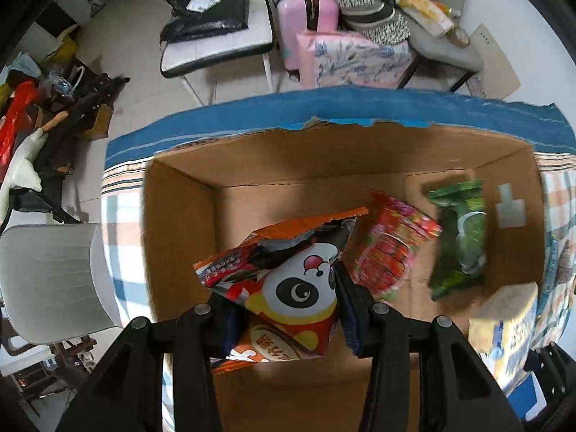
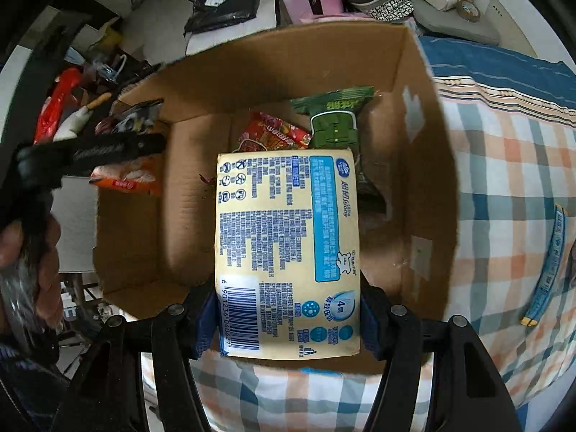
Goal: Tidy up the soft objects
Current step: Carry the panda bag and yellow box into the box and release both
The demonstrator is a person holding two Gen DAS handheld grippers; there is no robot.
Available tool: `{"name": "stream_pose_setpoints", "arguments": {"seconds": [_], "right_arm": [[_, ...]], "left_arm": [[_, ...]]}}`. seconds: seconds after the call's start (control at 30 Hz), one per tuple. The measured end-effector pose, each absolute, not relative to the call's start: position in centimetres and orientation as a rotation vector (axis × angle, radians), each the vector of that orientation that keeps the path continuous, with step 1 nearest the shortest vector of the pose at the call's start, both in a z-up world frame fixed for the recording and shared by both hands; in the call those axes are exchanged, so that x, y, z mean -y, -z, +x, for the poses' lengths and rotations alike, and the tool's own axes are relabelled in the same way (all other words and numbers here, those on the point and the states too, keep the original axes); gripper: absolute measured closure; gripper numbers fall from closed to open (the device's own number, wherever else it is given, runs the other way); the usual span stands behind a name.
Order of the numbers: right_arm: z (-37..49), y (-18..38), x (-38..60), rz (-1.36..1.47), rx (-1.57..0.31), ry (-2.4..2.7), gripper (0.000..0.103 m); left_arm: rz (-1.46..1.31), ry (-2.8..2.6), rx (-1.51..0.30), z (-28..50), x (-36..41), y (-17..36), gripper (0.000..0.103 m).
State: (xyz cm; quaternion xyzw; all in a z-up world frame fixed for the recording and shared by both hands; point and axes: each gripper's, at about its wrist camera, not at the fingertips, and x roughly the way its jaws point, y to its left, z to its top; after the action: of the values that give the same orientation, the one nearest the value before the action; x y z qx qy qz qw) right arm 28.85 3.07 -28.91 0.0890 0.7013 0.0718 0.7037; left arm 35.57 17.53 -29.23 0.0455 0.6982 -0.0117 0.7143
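Left gripper (image 1: 284,309) fingers clamping panda snack bag (image 1: 288,280) over cardboard box (image 1: 180,216), right gripper (image 2: 286,309) fingers gripping tissue pack (image 2: 288,252)

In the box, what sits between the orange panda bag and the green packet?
A red snack packet lies between the panda bag and the green packet, on the box floor; the left wrist view shows it.
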Motion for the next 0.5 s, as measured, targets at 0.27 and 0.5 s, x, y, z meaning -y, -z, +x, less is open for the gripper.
{"name": "stream_pose_setpoints", "arguments": {"seconds": [0.27, 0.5], "right_arm": [[29.4, 31.3, -4.4, 0.174, -1.609, -0.149, 0.036], [29.3, 31.3, -4.0, 0.194, -1.615, -0.146, 0.032]], "left_arm": [[0.135, 0.01, -1.601, 37.9, -17.1, 32.1, 0.059], [0.082, 0.002, -1.615, 38.3, -17.2, 31.3, 0.059]]}}
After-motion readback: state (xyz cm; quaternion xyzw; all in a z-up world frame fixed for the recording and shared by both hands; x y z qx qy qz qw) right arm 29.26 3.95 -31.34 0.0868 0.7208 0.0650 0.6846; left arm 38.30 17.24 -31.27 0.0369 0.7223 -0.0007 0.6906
